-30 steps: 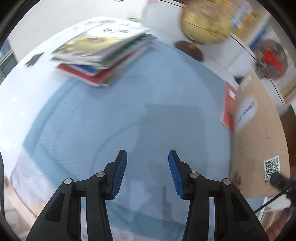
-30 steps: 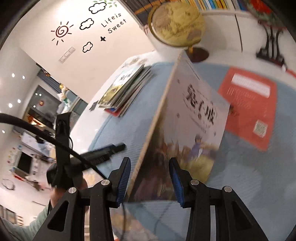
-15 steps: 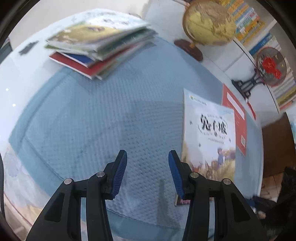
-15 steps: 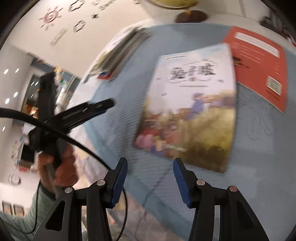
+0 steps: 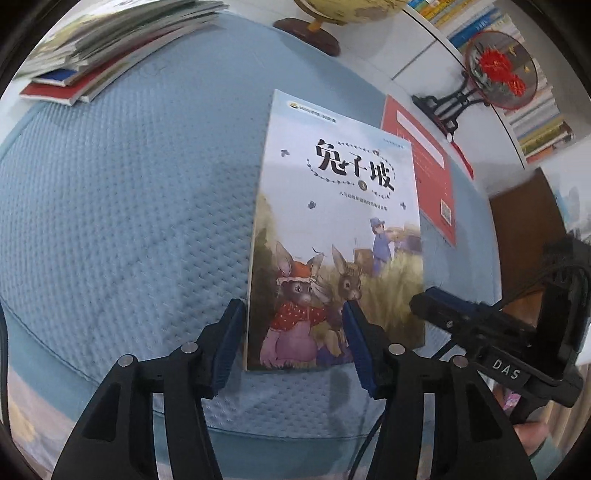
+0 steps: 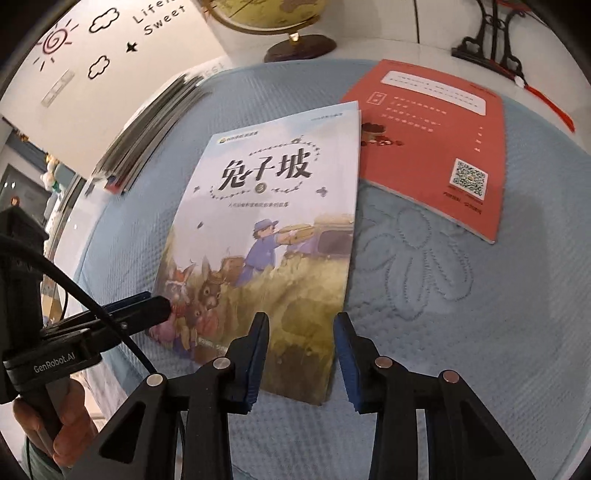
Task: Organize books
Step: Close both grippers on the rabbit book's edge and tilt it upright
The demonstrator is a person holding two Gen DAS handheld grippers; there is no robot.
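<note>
A picture book with rabbits on its cover lies flat on the blue quilted cloth. My left gripper hovers over the book's near left corner. Its jaws are opening, and the pads do not press on the book. My right gripper hangs over the near right corner with its jaws closing. Its pads do not press on the book either. Each gripper shows in the other's view, the left gripper and the right gripper. A red book lies partly under the far right corner.
A stack of books sits at the far left of the cloth. A globe and a fan ornament on a black stand are behind it. A hand holds the left gripper.
The rabbit book stood upright in my right gripper, then was laid flat and let go. Both grippers have come down over its near edge, the left one moving right.
</note>
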